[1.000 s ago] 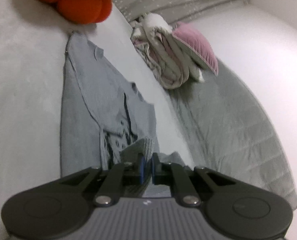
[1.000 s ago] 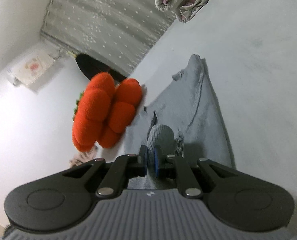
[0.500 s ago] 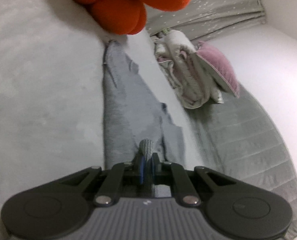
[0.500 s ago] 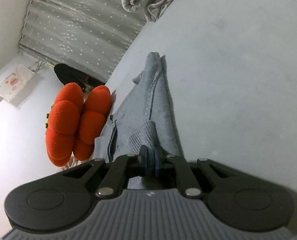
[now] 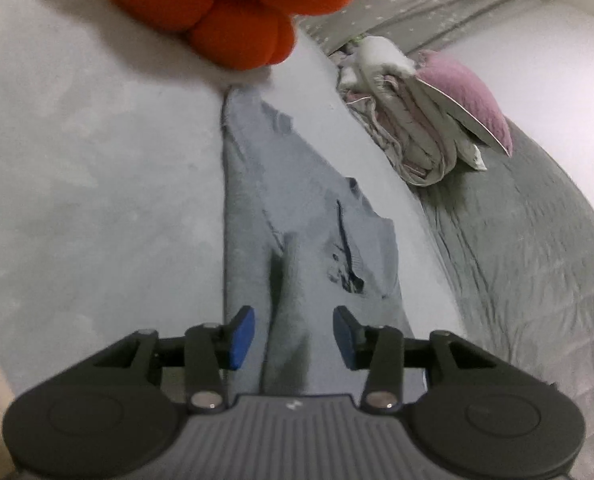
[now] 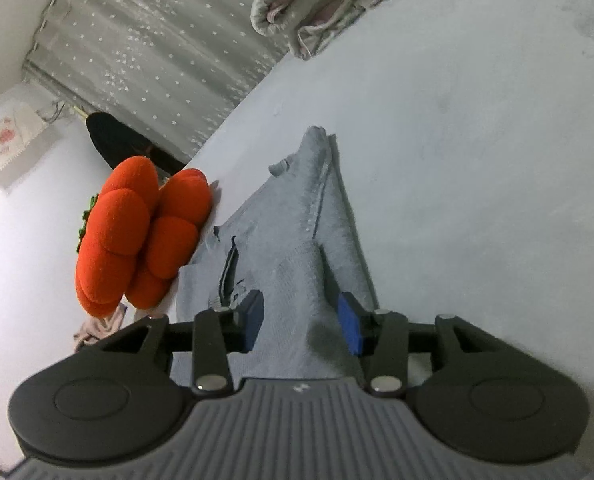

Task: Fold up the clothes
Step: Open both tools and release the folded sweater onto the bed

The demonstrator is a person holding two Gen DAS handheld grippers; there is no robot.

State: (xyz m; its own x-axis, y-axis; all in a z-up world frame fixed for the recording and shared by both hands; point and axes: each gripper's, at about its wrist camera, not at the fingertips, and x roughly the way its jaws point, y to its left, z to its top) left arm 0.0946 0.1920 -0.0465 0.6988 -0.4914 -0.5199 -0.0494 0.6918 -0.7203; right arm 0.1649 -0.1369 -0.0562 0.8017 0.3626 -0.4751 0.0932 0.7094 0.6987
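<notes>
The bed [image 5: 77, 168] carried the grey sweater [image 5: 297, 208], which lay in a long, narrow strip running away toward the orange cushion [image 5: 225, 4], so a lengthwise fold looked done and a crosswise fold probably remained. The left gripper [image 5: 293, 338] and right gripper [image 6: 303, 322] had both just been opening; each stood released, with a ridge of sweater cloth between its jaws but clear of the pads. The sweater's near end was hidden under the gripper bodies, its dark print was blurred, and the bundle of bedding [image 5: 417, 120] was too jumbled to sort out.

Probably a home bedroom: bed [image 6: 477, 92], bedding [image 5: 417, 120], starred curtain [image 6: 157, 52].
</notes>
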